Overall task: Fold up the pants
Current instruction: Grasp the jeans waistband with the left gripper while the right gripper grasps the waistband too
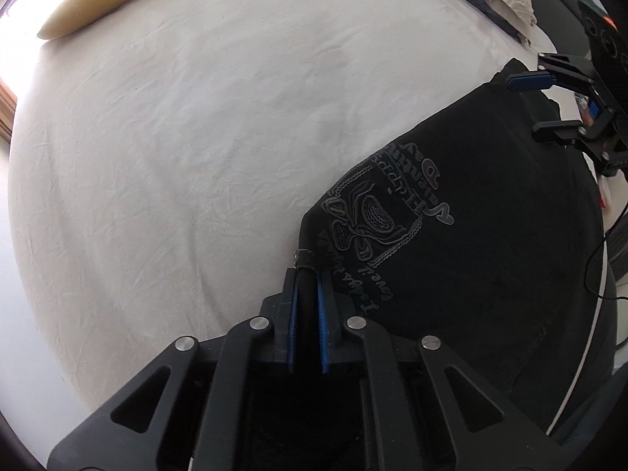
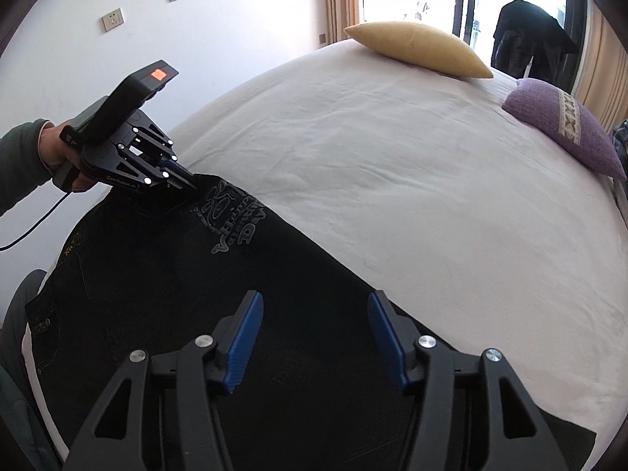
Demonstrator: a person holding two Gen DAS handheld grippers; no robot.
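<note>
Lying under right hand-held gripper (image 2: 314, 337), pants (image 2: 165, 294), waist corner clamped left

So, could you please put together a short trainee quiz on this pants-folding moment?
1. True or false: the left gripper is shut on the black pants.
2. Which cushions lie on the bed? A) one red B) a yellow pillow and a purple cushion C) none
3. Fill in: the right gripper is ____, with pants fabric below its pads.

Key: 1 true; 2 B; 3 open
</note>
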